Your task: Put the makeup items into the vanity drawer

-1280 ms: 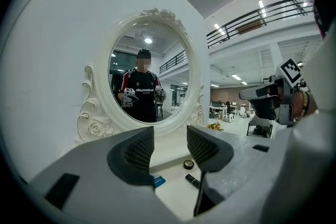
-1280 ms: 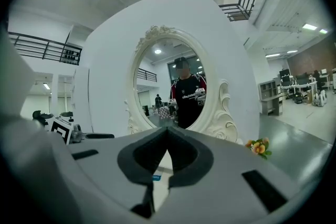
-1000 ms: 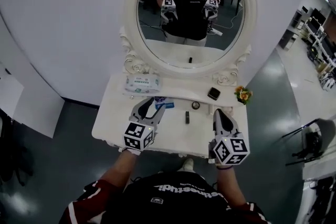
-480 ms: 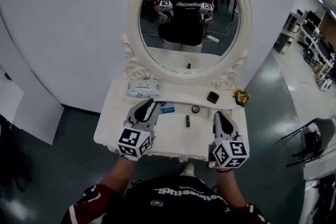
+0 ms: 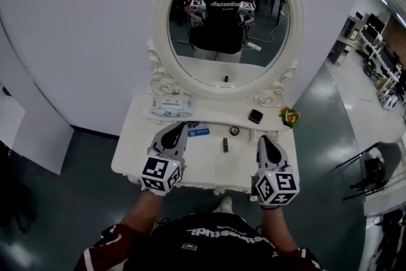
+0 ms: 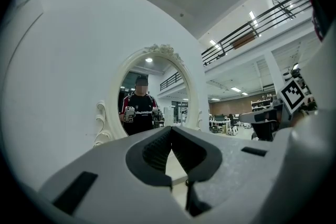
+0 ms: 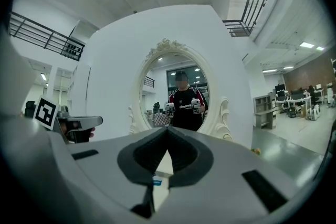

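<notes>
On the white vanity top [image 5: 209, 165] lie a small dark lipstick tube [image 5: 224, 145], a little round pot [image 5: 235, 131], a black square compact [image 5: 255, 116] and a flat blue item [image 5: 200, 132]. My left gripper [image 5: 181, 127] hovers over the left part of the top, just left of the blue item. Its jaws have just been closing and now meet with nothing between them [image 6: 171, 128]. My right gripper [image 5: 261, 138] hangs over the right part, below the compact, also shut and empty [image 7: 167, 128]. No drawer shows open.
A pack of wipes [image 5: 171, 106] lies at the back left and a small flower posy [image 5: 289, 116] at the back right. The oval mirror [image 5: 228, 16] stands behind and reflects the person with both grippers. Dark floor surrounds the vanity.
The left gripper's jaws, spread wide a second ago, have come together empty, and that gripper has lifted slightly. The right gripper has barely shifted.
</notes>
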`<state>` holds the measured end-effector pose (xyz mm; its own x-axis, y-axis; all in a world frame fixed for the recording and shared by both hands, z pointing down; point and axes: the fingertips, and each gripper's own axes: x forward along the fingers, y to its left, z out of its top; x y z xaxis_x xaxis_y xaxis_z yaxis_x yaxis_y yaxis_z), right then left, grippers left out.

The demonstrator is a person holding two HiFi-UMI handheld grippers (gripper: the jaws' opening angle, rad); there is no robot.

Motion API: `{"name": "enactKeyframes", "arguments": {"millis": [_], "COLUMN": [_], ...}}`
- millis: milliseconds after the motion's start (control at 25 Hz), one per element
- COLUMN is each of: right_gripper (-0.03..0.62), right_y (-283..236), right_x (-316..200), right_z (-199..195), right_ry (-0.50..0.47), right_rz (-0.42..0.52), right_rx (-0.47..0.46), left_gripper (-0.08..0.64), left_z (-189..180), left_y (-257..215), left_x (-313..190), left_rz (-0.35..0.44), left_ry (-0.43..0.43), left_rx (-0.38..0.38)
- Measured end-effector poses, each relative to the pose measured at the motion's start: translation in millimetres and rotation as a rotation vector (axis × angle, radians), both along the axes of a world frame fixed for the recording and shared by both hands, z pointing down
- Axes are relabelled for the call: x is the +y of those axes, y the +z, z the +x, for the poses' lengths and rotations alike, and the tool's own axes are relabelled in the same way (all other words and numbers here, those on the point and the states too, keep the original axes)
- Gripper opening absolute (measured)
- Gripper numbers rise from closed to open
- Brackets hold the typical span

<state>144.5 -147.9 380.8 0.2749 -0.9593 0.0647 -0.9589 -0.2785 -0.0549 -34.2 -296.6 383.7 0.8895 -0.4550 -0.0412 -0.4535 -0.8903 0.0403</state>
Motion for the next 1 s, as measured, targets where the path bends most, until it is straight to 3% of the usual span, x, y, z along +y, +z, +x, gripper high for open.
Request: {"name": "enactKeyframes", "arguments": {"millis": [1000], "right_gripper": [0.003], "right_y": [0], "right_x": [4], "right_z": [-6], "right_ry": [-0.01], "right_rz": [-0.013], "right_rx": [0.02], "left_gripper": [0.006], "left_z": [-1], "left_y": [6], "left_x": [12], "left_rz": [-0.013], "left_ry": [0.017], "left_rx": [0.008]}}
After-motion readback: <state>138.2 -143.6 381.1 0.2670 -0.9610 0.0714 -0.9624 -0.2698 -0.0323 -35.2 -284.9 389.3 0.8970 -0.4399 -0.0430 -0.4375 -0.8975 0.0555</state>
